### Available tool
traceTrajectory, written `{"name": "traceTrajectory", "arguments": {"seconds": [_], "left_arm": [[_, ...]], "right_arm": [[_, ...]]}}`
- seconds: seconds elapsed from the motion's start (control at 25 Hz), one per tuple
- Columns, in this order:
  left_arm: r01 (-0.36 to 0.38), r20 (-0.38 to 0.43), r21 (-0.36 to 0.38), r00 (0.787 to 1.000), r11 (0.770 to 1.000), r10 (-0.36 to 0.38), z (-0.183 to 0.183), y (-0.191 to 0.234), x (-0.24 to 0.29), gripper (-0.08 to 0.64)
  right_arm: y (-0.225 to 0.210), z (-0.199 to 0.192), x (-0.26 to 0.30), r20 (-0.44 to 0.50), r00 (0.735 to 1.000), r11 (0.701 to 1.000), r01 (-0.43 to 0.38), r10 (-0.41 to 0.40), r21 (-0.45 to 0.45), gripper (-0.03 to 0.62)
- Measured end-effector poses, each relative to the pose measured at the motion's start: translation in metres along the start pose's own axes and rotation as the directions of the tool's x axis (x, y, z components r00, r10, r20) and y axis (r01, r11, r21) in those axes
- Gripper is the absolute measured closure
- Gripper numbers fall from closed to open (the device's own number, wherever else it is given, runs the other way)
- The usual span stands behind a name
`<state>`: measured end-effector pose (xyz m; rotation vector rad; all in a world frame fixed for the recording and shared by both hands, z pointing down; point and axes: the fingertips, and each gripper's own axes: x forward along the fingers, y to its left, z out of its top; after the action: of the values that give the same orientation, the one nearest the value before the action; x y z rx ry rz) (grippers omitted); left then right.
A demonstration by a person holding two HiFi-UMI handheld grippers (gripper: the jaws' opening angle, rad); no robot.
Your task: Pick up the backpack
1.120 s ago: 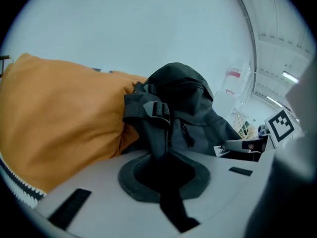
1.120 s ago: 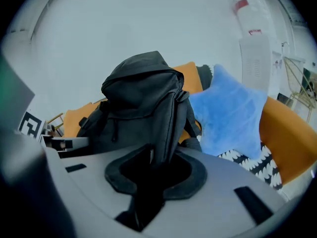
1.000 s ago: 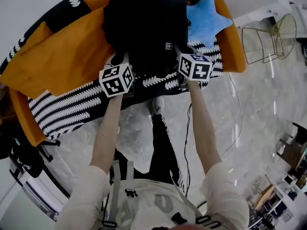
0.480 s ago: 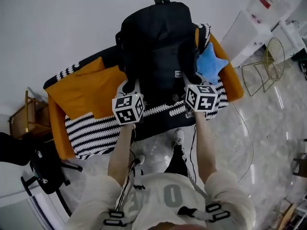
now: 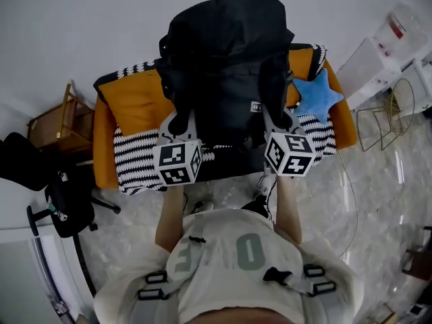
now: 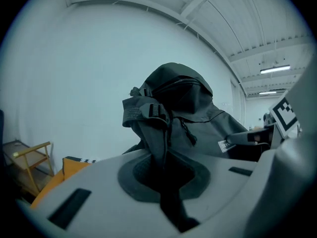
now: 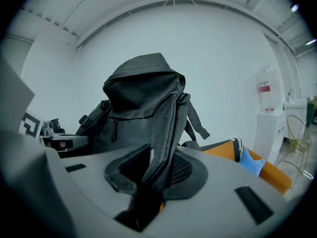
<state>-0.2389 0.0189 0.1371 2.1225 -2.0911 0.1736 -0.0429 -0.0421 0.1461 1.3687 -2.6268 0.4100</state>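
The black backpack [image 5: 226, 59] hangs upright in front of me, over the orange sofa [image 5: 135, 106]. My left gripper [image 5: 177, 123] is shut on the pack's left shoulder strap [image 6: 158, 133]. That strap runs up from between its jaws to the backpack [image 6: 183, 108]. My right gripper [image 5: 277, 117] is shut on the right shoulder strap [image 7: 166, 138]. This padded mesh strap fills the gap between the jaws below the backpack [image 7: 138, 98]. Both grippers are at about the same height, one at each side of the pack's lower half.
A black-and-white striped blanket [image 5: 135, 160] and a blue star cushion [image 5: 317, 96] lie on the sofa. A wooden chair [image 5: 54, 123] and a black office chair [image 5: 64, 204] stand at the left. A wire chair [image 5: 391, 106] and a water dispenser [image 5: 378, 52] stand at the right.
Both grippers have risen together with the straps in them, and the backpack has come up off the sofa. More of the sofa and the room now shows around it.
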Motion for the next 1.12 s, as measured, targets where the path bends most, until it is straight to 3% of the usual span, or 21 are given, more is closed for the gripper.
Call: {"name": "traceTrajectory", "arguments": {"seconds": [0.16, 0.28, 0.56, 1.12], "left_arm": [[-0.05, 0.025, -0.027, 0.998, 0.998, 0.051, -0.007, 0.056, -0.067, 0.529], [-0.067, 0.026, -0.038, 0.997, 0.997, 0.068, -0.019, 0.072, -0.098, 0.529], [-0.075, 0.04, -0.02, 0.996, 0.997, 0.075, -0.023, 0.077, -0.113, 0.529], [-0.046, 0.072, -0.012, 0.996, 0.999, 0.047, -0.015, 0.055, -0.107, 0.529]], "right_arm": [[0.083, -0.008, -0.016, 0.025, 0.999, 0.998, -0.028, 0.029, -0.052, 0.492], [0.114, -0.022, -0.031, 0.036, 0.999, 0.997, -0.038, 0.041, -0.063, 0.491], [0.127, -0.033, -0.043, 0.057, 0.998, 0.998, -0.036, 0.039, -0.051, 0.492], [0.107, -0.028, -0.055, 0.077, 0.997, 0.999, -0.013, 0.015, -0.032, 0.492]]}}
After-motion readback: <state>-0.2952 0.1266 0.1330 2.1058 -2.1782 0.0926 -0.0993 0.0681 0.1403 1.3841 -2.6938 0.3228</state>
